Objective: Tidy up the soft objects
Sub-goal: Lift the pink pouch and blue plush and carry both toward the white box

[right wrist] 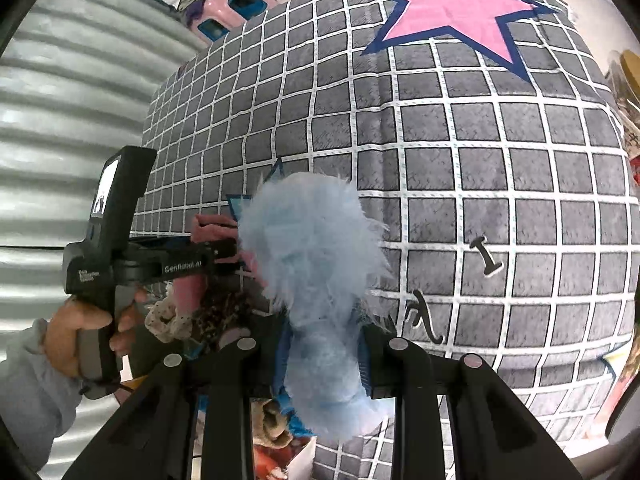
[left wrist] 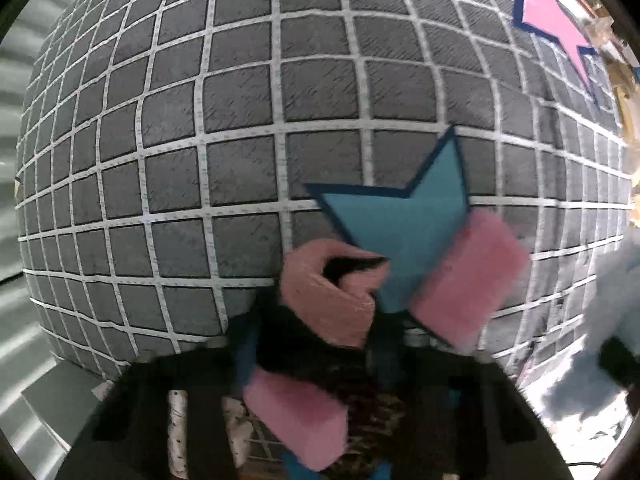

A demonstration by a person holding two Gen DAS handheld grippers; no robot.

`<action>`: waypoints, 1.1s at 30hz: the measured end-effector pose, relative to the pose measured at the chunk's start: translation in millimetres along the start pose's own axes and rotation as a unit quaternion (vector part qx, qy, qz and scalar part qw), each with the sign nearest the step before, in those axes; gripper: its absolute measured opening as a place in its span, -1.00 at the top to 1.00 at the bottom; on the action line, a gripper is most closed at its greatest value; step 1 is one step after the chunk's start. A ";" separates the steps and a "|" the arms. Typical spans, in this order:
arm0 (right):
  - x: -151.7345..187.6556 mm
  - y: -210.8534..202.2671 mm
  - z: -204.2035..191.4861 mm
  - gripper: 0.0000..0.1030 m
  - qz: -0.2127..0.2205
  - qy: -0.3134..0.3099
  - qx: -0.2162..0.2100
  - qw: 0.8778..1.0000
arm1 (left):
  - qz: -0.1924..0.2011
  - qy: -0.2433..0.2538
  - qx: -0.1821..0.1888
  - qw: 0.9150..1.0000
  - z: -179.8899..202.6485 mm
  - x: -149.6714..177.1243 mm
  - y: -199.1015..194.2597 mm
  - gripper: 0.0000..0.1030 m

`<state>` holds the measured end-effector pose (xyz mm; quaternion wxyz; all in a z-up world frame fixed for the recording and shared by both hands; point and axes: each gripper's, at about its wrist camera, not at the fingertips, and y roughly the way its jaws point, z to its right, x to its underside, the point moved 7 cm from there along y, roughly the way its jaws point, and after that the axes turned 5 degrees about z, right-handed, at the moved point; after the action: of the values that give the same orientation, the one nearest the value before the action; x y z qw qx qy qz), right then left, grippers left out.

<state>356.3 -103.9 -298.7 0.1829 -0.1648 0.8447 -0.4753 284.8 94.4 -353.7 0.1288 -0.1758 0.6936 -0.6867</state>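
Observation:
My left gripper is shut on a pink and black soft fabric piece and holds it up over the grey checked blanket. Pink ends of it stick out to the right and hang low. The left gripper also shows in the right wrist view, with the pink fabric in it. My right gripper is shut on a fluffy light blue soft object, held above the blanket, just right of the left gripper.
The blanket has a blue star and a pink star printed on it. A corrugated metal wall stands on the left. A pink box lies at the far edge. A spotted scrunchie hangs below the left gripper.

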 end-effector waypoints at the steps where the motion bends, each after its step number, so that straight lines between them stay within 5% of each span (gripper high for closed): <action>1: 1.0 -1.7 0.0 0.42 0.002 0.002 0.000 1.000 | 0.006 0.004 -0.004 1.000 8.1 -0.2 -1.6 0.48; 12: 9.3 -21.5 0.6 0.42 0.017 0.011 0.007 1.000 | 0.087 -0.008 -0.006 0.996 20.4 -1.8 -56.3 0.50; 33: 16.2 -44.5 -70.9 0.42 0.022 -0.065 -0.015 0.998 | 0.152 -0.050 -0.021 0.987 1.0 73.7 -152.6 0.50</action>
<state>313.7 -80.5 -228.6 0.2454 -0.1794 0.8415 -0.4466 228.8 63.3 -196.8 0.2619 -0.1051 0.7195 -0.6346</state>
